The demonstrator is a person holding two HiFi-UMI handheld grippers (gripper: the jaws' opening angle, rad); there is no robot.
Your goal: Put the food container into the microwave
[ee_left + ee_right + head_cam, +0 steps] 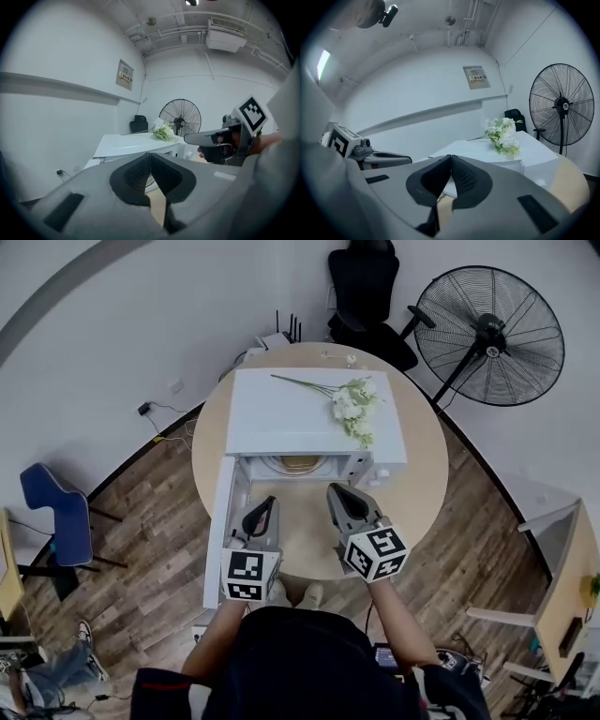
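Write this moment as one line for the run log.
left tool: shut, empty | right tool: shut, empty | microwave: door open | flowers: on microwave top

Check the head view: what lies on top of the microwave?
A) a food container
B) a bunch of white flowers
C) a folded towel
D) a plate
B: a bunch of white flowers lies on the flat white top of the microwave, with the blooms toward its right side and the stems reaching left.
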